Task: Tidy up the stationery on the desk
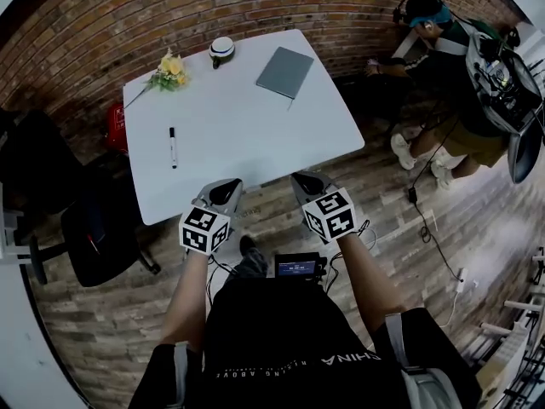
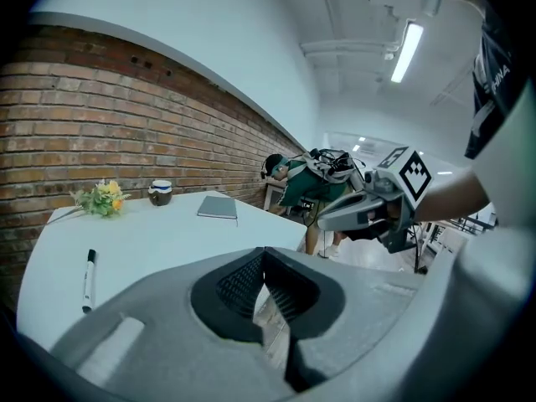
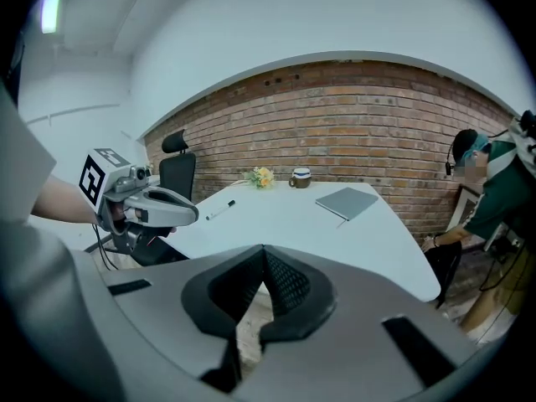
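Desk (image 1: pixel 247 126): smooth matt white top. Wall (image 1: pixel 102 32): rough red brick. Floor (image 1: pixel 426 254): worn wood planks.

Marker (image 1: pixel 173 147) on desk (image 1: pixel 247 135), left; notebook (image 1: pixel 284 72) far right; cup (image 1: pixel 222 51), flowers (image 1: pixel 170 68) along far edge

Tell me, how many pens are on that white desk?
1: a white marker pen with a black cap lies alone on the left part of the white desk; none seems hidden.
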A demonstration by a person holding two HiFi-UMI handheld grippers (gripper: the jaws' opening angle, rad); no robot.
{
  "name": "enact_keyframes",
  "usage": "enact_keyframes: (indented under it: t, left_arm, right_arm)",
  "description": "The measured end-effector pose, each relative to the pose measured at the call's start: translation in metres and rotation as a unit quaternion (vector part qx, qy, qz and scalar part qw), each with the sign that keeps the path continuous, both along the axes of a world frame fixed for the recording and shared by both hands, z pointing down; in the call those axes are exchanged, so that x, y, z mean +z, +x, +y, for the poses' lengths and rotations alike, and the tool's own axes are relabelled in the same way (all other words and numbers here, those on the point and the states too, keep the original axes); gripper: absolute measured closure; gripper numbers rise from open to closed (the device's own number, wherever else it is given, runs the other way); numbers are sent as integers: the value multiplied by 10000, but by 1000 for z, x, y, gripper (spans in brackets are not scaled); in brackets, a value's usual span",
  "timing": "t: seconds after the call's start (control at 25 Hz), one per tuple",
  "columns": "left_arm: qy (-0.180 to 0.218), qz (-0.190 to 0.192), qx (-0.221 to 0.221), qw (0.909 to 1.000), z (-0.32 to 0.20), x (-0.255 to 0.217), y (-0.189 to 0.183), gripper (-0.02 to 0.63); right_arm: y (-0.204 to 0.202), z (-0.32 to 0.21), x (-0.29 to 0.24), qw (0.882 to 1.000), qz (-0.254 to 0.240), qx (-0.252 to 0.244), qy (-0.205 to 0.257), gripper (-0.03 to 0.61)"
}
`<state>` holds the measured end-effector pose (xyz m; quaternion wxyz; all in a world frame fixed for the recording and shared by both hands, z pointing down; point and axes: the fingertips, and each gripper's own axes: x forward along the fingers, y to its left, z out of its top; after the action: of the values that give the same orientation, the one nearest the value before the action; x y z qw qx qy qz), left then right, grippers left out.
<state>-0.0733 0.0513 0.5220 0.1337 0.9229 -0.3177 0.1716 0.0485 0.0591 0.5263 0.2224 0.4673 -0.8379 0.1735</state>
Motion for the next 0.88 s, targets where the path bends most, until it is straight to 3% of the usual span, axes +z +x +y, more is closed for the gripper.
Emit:
enact_keyframes:
  t: [0.48, 0.88]
  left_arm:
    - [-73, -89, 402, 9991, -57, 10, -19, 601]
    - [-244, -49, 146, 9996, -89, 22, 1, 601]
  right_arm:
    - [-27, -51, 4, 9994, 45, 280, -181, 569]
    - [-23, -100, 15, 9996, 1, -31, -278, 569]
